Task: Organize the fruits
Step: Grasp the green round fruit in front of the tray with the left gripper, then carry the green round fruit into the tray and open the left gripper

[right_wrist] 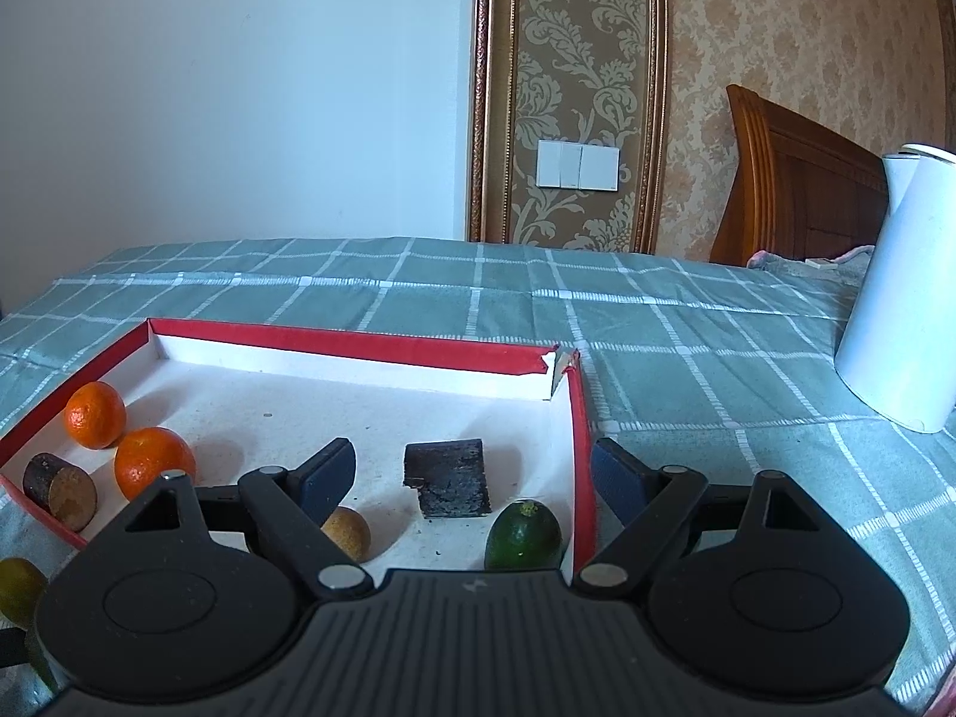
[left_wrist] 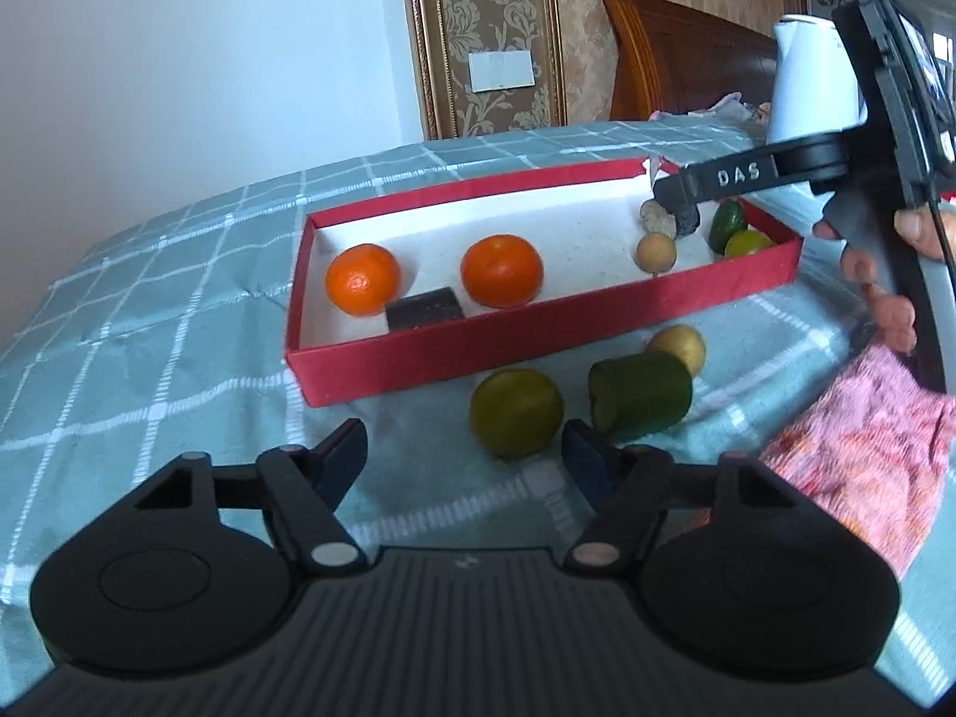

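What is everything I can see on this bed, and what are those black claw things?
Box: one, red with white inside, on the checked cloth.
Oranges: two, orange, left part of box.
Dark block: one, near-black, in box between the oranges.
Tan ball: one, right part of box.
Small green fruits: two, box's right end.
Green-yellow round fruit: one, on cloth before the box.
Green cylinder: one, lying beside it.
Yellow fruit: one, behind the cylinder.
Kettle: one, white, far right.
Checked cloth: one, green-white.
Left hand-held gripper: black, open, near round fruit.
Right hand-held gripper: black, open, over box.
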Demonstrator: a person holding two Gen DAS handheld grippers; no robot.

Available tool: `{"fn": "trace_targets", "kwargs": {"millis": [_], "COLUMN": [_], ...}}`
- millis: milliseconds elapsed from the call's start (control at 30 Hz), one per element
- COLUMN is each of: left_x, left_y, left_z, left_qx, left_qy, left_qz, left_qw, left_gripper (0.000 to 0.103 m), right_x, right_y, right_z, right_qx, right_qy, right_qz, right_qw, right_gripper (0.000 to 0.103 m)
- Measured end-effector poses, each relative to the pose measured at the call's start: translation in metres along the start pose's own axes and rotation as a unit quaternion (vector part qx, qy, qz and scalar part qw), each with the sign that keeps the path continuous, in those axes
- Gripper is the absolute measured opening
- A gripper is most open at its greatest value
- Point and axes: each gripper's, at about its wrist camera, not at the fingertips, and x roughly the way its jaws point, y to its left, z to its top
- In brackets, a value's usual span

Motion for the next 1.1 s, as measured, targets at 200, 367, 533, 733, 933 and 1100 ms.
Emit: {"fn": "trace_targets", "kwargs": {"millis": [200, 367, 533, 733, 933, 1100], "left_x": [0.011, 0.011, 0.008, -0.005, -0.01, -0.01], "left_y": [-0.015, -0.023, -0.02, -0.018, -0.009, -0.006], "left_z": [0.007, 0.005, 0.003, 0.002, 0.012, 0.025], "left_qx": [0.029, 0.035, 0.009, 0.0, -0.026, -0.037], "left_qy": [0.006, 0.002, 0.001, -0.004, -0.014, -0.023], "left_qz": [0.006, 0.012, 0.015, 0.012, 0.001, 0.004], "left_qw": [0.9996, 0.9993, 0.9998, 0.9999, 0.9996, 0.999], "left_gripper": [0.047, 0.032, 0.031, 0.031, 0.031, 0.031], "right_x": [0.002, 0.0, -0.003, -0.021, -0.059, -0.08], "right_y": [0.001, 0.001, 0.002, 0.005, 0.004, 0.003], "right_z": [-0.001, 0.0, 0.0, -0.007, -0.038, -0.056], "right_qx": [-0.002, 0.0, 0.001, -0.007, -0.019, -0.045], "right_qy": [0.005, 0.002, 0.002, 0.011, 0.008, 0.01], "right_qz": [-0.002, 0.003, 0.011, 0.052, 0.083, 0.086], "right_qw": [1.0, 1.0, 1.0, 0.999, 0.996, 0.995], "right_gripper": [0.086, 0.086, 0.086, 0.086, 0.089, 0.096]}}
